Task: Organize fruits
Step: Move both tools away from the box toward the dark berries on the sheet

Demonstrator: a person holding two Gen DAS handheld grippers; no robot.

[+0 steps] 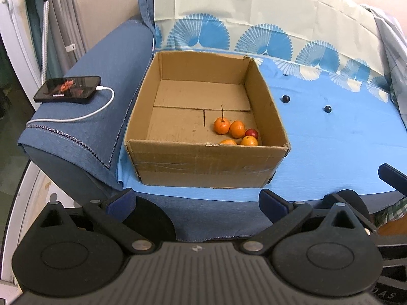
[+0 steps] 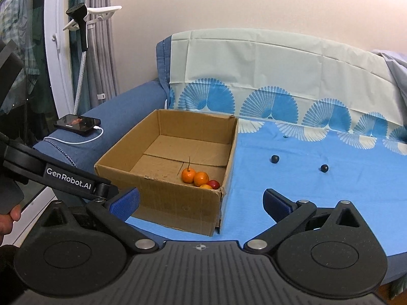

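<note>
An open cardboard box (image 1: 203, 162) (image 2: 165, 198) stands on a blue cloth on a sofa. In its near right corner lie several small orange fruits (image 1: 221, 125) (image 2: 188, 175) and one red fruit (image 1: 251, 133) (image 2: 213, 184). Two small dark round fruits (image 1: 286, 99) (image 1: 328, 109) lie on the cloth right of the box, also in the right wrist view (image 2: 274, 159) (image 2: 324, 168). My left gripper (image 1: 195, 200) is open and empty in front of the box. My right gripper (image 2: 201, 200) is open and empty, near the box's front right corner.
A phone (image 1: 67, 89) (image 2: 77, 124) with a white charging cable lies on the sofa's left armrest (image 1: 84, 117). A patterned sheet (image 1: 254, 7) covers the sofa back. A steamer pole and curtains (image 2: 84, 50) stand at the left. The left gripper's arm (image 2: 63, 180) shows in the right wrist view.
</note>
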